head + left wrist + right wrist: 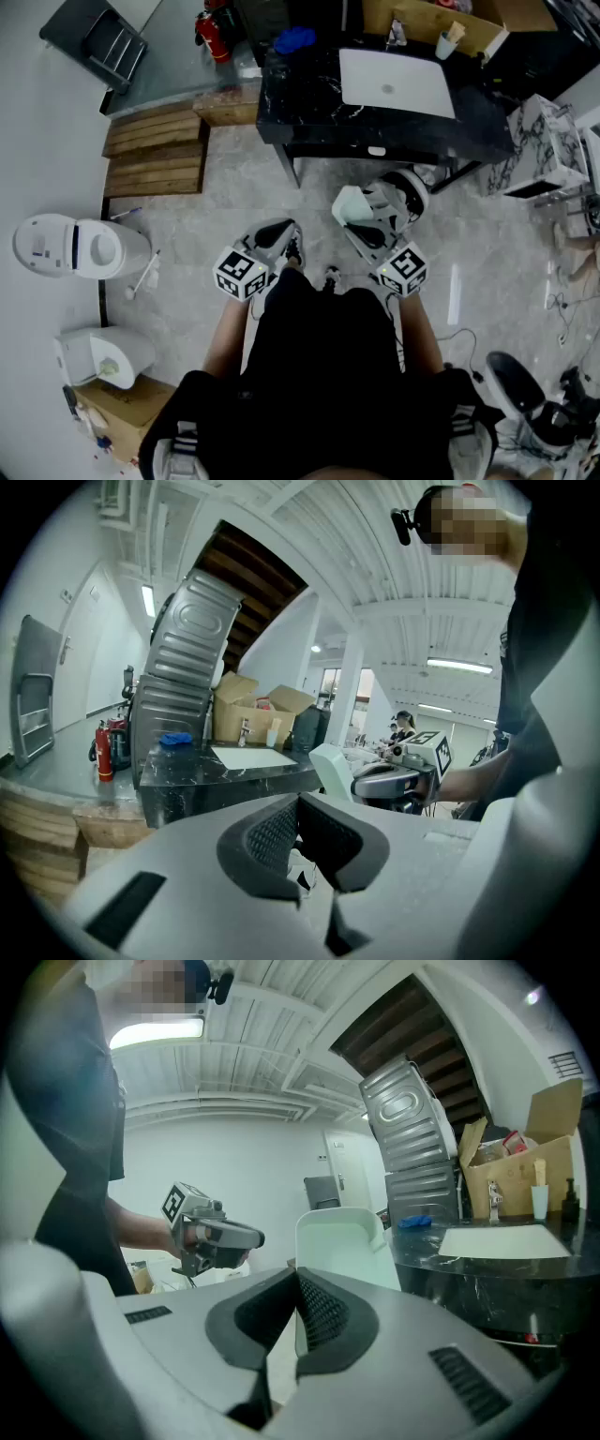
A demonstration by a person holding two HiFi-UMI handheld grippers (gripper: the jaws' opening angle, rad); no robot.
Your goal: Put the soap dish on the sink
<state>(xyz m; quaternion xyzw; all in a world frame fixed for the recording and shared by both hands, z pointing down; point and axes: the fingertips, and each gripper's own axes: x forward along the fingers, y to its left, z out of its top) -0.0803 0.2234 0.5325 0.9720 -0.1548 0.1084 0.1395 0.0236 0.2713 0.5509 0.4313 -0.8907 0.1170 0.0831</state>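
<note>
On my left a toilet [82,248] stands by the wall, a second toilet [101,358] nearer me; ahead, wooden steps [155,150] and a red extinguisher [214,36].

pale grey marble-look tile floor [234,187], pretty glossy. plain white wall [37,141] down left side. black white-veined marble counter [309,103] straight ahead, open brown cardboard box [422,21] behind it. brown wooden slat pallets [155,150] left of counter, red fire extinguisher [214,36] just past them. white ceramic toilet [80,247] parked by wall. tall grey pressed-metal panel [187,677] leaning behind counter. white ribbed ceiling [375,536], long fluorescent tube light [459,666] on. black swivel chair [525,384] far right.
</note>
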